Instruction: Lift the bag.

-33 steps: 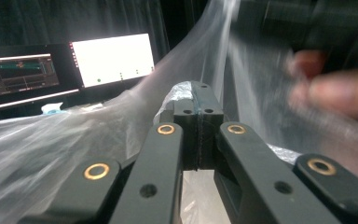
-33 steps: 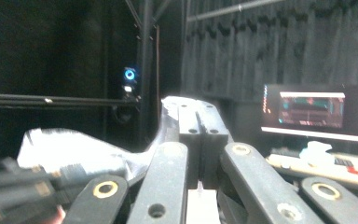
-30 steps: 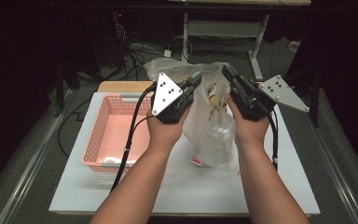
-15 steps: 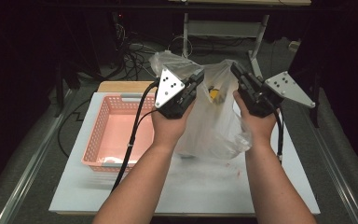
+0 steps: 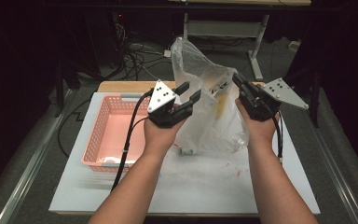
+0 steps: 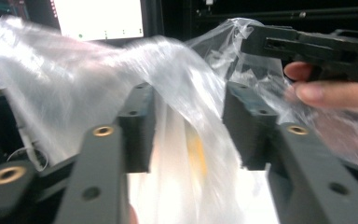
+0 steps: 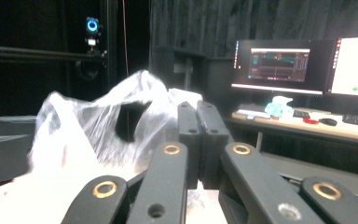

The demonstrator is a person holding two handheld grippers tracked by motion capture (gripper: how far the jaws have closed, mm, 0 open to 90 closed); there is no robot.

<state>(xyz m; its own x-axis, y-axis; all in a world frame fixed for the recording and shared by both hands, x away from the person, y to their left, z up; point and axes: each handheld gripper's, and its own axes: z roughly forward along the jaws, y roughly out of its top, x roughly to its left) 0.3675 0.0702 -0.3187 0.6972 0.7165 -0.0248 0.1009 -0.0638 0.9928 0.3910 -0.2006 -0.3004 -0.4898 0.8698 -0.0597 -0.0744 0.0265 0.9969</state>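
Note:
A clear plastic bag [image 5: 209, 107] hangs above the white table [image 5: 205, 186], its bottom resting on it. Something yellow [image 5: 220, 105] shows through the film. My right gripper [image 5: 237, 78] is shut on the bag's right upper edge and holds it up. In the right gripper view that gripper [image 7: 198, 107] has its jaws pressed together, with the bag [image 7: 102, 121] bulging to the left. My left gripper [image 5: 190, 91] is open beside the bag's left side. In the left gripper view, bag film [image 6: 74, 79] drapes between and behind the spread jaws of the left gripper [image 6: 190, 93]. The right gripper [image 6: 307, 46] shows at upper right.
A pink slatted basket [image 5: 93, 149] stands on the table's left half, close to the left forearm. A cable trails from the left gripper over the basket's rim. A table frame and cables lie on the floor beyond. Monitors [image 7: 270, 65] stand on a desk in the right gripper view.
The hands have moved apart and the bag's top now stands higher and wider. The left gripper's jaws, earlier against the bag's mouth, now stand open.

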